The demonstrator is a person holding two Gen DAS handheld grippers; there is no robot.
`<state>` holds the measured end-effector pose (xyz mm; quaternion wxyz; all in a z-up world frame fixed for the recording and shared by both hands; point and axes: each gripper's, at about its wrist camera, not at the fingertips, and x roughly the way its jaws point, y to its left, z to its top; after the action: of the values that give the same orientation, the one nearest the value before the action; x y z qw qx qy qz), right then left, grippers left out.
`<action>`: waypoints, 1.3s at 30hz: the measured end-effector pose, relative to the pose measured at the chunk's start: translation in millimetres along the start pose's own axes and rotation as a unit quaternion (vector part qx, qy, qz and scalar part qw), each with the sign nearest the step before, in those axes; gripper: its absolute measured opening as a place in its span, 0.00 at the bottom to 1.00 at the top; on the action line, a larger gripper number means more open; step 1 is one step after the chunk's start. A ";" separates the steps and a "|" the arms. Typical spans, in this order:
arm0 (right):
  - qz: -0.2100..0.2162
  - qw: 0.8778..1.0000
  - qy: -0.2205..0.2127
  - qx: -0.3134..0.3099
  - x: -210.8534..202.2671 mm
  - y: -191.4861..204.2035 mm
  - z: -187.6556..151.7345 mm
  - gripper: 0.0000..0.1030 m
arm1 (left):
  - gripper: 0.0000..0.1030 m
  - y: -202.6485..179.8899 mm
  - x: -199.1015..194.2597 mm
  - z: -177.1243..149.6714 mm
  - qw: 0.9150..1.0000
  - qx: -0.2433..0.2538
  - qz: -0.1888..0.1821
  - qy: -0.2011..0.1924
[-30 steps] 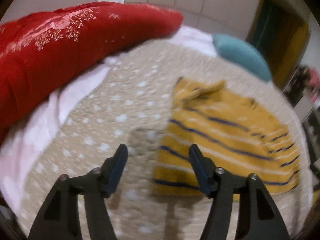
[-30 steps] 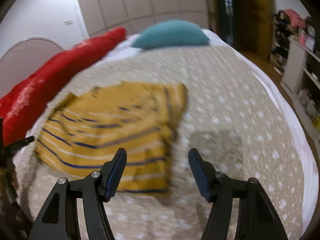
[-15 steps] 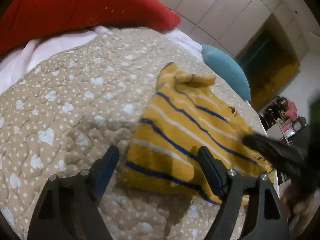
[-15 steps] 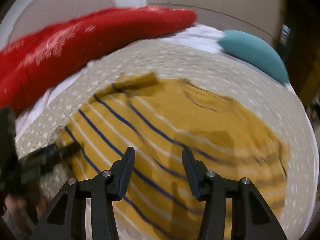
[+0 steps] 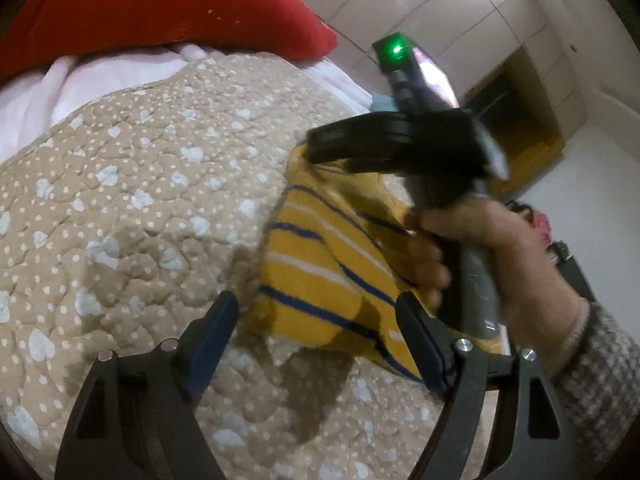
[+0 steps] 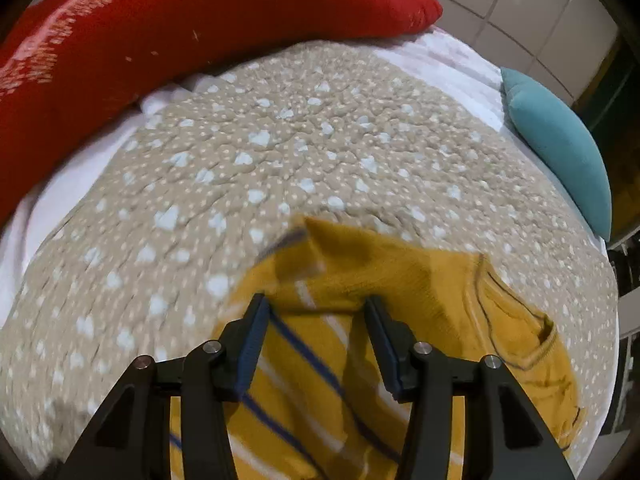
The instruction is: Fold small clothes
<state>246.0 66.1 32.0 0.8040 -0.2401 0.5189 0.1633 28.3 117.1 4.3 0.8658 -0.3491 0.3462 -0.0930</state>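
Note:
A small yellow sweater (image 5: 320,256) with blue and white stripes lies on a beige dotted quilt (image 5: 140,208). My left gripper (image 5: 320,332) is open, its jaws straddling the sweater's near corner just above the quilt. My right gripper (image 6: 316,320) is open over the sweater (image 6: 400,292), with a raised fold of yellow cloth between its fingertips. In the left wrist view the right gripper (image 5: 320,152) reaches across the sweater's far end, held by a hand (image 5: 480,248).
A long red pillow (image 6: 160,40) lies along the far side of the bed, with white sheet (image 6: 72,176) beside it. A teal cushion (image 6: 560,144) sits at the right edge. Tiled wall and dark cabinets stand beyond.
My right gripper has moved forward over the sweater to its far end, and cloth now sits between its fingers. My left gripper has moved closer to the sweater's near corner.

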 end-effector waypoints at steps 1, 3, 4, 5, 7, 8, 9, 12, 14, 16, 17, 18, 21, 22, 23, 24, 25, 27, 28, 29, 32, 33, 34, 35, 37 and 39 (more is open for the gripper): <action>-0.002 1.000 -0.002 0.004 3.3 0.1 3.7 0.64 | 0.78 3.3 -2.7 1.5 1.000 -0.007 -0.004 -0.002; -0.002 1.000 0.007 0.015 14.1 -0.9 9.5 0.71 | 0.78 11.4 -8.8 5.1 1.000 -0.024 -0.015 -0.009; -0.001 1.000 0.013 0.023 19.3 -1.3 10.6 0.73 | 0.78 15.8 -12.6 7.3 0.999 -0.034 -0.021 -0.013; 0.000 0.999 0.012 0.032 20.9 -3.2 11.0 0.76 | 0.78 20.5 -16.2 9.7 0.999 -0.043 -0.025 -0.019; 0.010 0.999 0.011 0.047 17.5 -8.4 12.4 0.76 | 0.78 29.5 -22.3 14.2 0.997 -0.059 -0.028 -0.029; 0.014 0.999 0.003 0.052 10.3 -10.9 11.8 0.76 | 0.78 34.9 -25.9 16.5 0.996 -0.070 -0.028 -0.037; 0.013 0.998 -0.006 0.053 3.8 -11.8 11.1 0.76 | 0.78 38.7 -28.6 17.3 0.996 -0.077 -0.025 -0.042; 0.020 0.998 -0.028 0.054 -22.0 -13.7 5.1 0.76 | 0.78 49.8 -35.5 19.9 0.994 -0.096 -0.014 -0.055; 0.019 0.999 -0.028 0.042 -35.9 -8.4 -0.9 0.76 | 0.78 56.5 -40.2 23.0 0.992 -0.109 -0.014 -0.064; 0.022 0.999 -0.019 0.027 -42.6 0.7 -7.3 0.76 | 0.78 60.5 -46.0 22.8 0.990 -0.116 -0.013 -0.074; 0.025 0.999 -0.013 0.017 -45.5 7.1 -11.8 0.76 | 0.78 63.3 -51.2 22.2 0.989 -0.119 -0.008 -0.084; 0.026 1.000 -0.008 0.012 -47.0 11.9 -15.6 0.76 | 0.78 64.9 -54.7 22.2 0.988 -0.122 -0.004 -0.092; 0.040 0.999 0.015 0.002 -47.0 28.9 -27.4 0.76 | 0.78 72.2 -63.1 23.9 0.985 -0.135 0.000 -0.109; 0.041 0.999 0.024 -0.001 -43.7 33.7 -31.7 0.76 | 0.78 74.8 -63.5 24.7 0.984 -0.138 0.001 -0.110; 0.040 0.999 0.030 -0.004 -42.5 39.9 -35.8 0.76 | 0.78 75.9 -65.1 24.5 0.984 -0.139 0.001 -0.109; 0.032 0.999 0.039 -0.010 -38.9 46.2 -39.4 0.76 | 0.78 76.1 -64.7 23.9 0.984 -0.140 0.001 -0.108; 0.021 0.999 0.045 -0.016 -35.1 51.5 -42.6 0.76 | 0.78 76.0 -64.3 23.9 0.984 -0.139 0.002 -0.108; -0.014 0.998 0.051 -0.028 -27.5 60.0 -47.7 0.76 | 0.78 73.3 -63.6 23.4 0.985 -0.132 0.007 -0.107; -0.028 0.998 0.051 -0.033 -25.3 62.8 -49.2 0.76 | 0.78 72.7 -63.3 23.5 0.986 -0.131 0.008 -0.107; -0.039 0.997 0.052 -0.036 -23.9 65.4 -50.7 0.76 | 0.78 72.5 -63.1 23.6 0.986 -0.131 0.009 -0.108; -0.069 0.995 0.049 -0.058 -23.9 78.4 -55.8 0.63 | 0.78 74.2 -63.0 24.2 0.985 -0.134 0.008 -0.107; -0.076 0.994 0.049 -0.058 -24.3 80.0 -57.5 0.55 | 0.78 74.9 -62.9 24.5 0.985 -0.135 0.007 -0.107; -0.082 0.994 0.048 -0.059 -24.5 82.0 -58.9 0.47 | 0.78 74.5 -62.4 24.1 0.985 -0.135 0.007 -0.107; -0.093 0.993 0.044 -0.066 -24.6 84.7 -61.0 0.43 | 0.78 74.2 -62.1 24.1 0.985 -0.134 0.008 -0.108; -0.109 0.991 0.035 -0.072 -23.9 84.7 -64.0 0.28 | 0.78 73.5 -62.1 23.8 0.985 -0.130 0.012 -0.109; -0.107 0.992 0.022 -0.064 -25.0 79.8 -68.4 0.24 | 0.78 71.7 -62.1 22.7 0.986 -0.126 0.018 -0.111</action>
<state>143.2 94.1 13.8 0.7881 -0.3489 0.4963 0.1039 -8.6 207.4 1.3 0.8493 -0.4574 0.2635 0.0061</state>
